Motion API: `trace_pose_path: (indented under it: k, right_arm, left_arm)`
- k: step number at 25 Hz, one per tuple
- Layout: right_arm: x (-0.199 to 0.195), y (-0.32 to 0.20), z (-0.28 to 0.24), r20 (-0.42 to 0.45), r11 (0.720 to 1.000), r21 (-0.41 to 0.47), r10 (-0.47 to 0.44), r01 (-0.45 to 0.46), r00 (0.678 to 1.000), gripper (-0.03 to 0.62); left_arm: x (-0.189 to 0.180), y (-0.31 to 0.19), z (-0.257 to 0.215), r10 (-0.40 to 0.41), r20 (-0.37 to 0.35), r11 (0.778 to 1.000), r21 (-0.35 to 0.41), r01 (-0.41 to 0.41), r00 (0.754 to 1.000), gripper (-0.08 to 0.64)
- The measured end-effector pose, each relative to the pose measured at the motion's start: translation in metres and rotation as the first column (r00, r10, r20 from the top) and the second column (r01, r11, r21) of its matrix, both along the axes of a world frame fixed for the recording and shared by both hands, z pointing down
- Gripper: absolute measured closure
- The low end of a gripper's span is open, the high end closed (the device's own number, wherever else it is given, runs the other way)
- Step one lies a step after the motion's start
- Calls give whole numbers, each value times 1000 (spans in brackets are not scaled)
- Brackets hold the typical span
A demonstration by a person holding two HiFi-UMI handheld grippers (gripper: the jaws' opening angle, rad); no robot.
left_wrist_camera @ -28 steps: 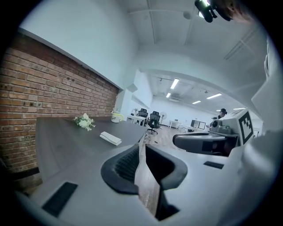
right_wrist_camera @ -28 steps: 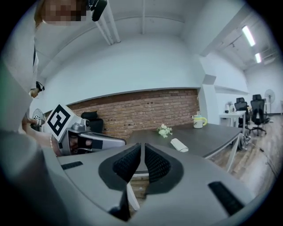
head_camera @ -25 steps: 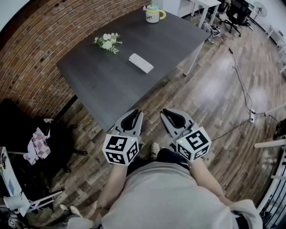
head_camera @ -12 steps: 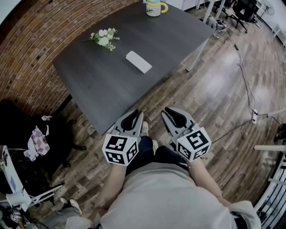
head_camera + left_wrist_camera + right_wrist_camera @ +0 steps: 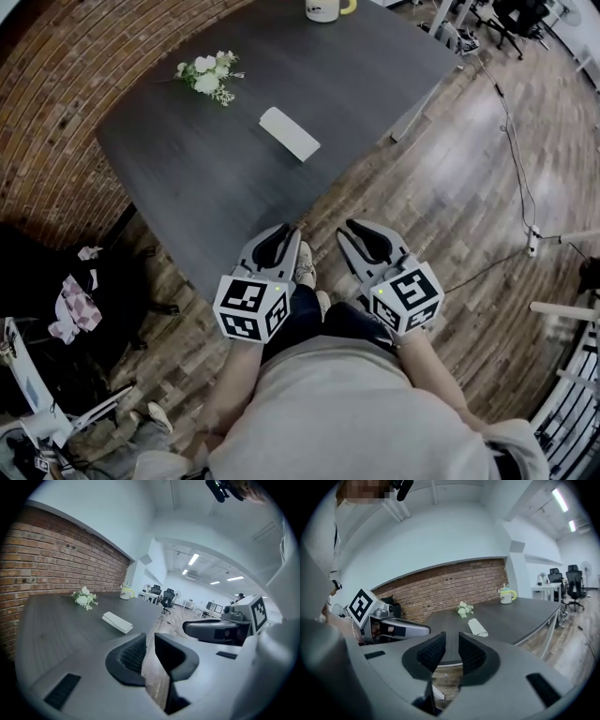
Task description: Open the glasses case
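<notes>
The glasses case (image 5: 290,134) is a white oblong lying shut on the dark table (image 5: 187,178), well ahead of both grippers. It also shows in the left gripper view as the case (image 5: 117,621) and in the right gripper view as the case (image 5: 477,627). My left gripper (image 5: 289,232) hangs at the table's near edge, its jaws a narrow gap apart with nothing between them. My right gripper (image 5: 352,228) is beside it over the wooden floor. Its jaws are opening, with a small empty gap between them.
A small bunch of white flowers (image 5: 204,75) lies at the table's far left and a mug (image 5: 323,9) stands at the far end. A brick wall (image 5: 56,103) runs behind the table. A dark chair with a cloth (image 5: 70,309) stands to the left, and cables (image 5: 511,159) cross the floor on the right.
Both grippers have come forward to the table's near edge, and the table and case now sit closer in the head view. The right jaws have parted slightly.
</notes>
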State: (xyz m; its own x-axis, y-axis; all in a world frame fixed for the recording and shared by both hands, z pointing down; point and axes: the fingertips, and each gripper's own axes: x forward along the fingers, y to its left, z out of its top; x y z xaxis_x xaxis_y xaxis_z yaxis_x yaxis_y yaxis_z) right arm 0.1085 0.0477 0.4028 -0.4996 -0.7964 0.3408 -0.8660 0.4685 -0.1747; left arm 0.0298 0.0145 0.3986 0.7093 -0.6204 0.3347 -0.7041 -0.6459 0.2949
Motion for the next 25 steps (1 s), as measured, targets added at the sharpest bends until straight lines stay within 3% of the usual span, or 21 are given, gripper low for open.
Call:
trace_pose_path:
  k: [15, 20, 25]
  right_arm:
    - [-13, -139, -9, -88, 1000, 5, -18, 18, 996, 497]
    - [-15, -158, -5, -129, 1000, -20, -9, 7, 992, 495]
    - [-24, -159, 4, -117, 998, -56, -44, 37, 992, 491]
  left_arm:
    - [-20, -140, -4, -12, -55, 1000, 1, 12, 998, 512]
    - [-22, -159, 3, 15, -69, 1000, -13, -16, 997, 512]
    - [-28, -163, 13, 0, -87, 999, -53, -4, 996, 512]
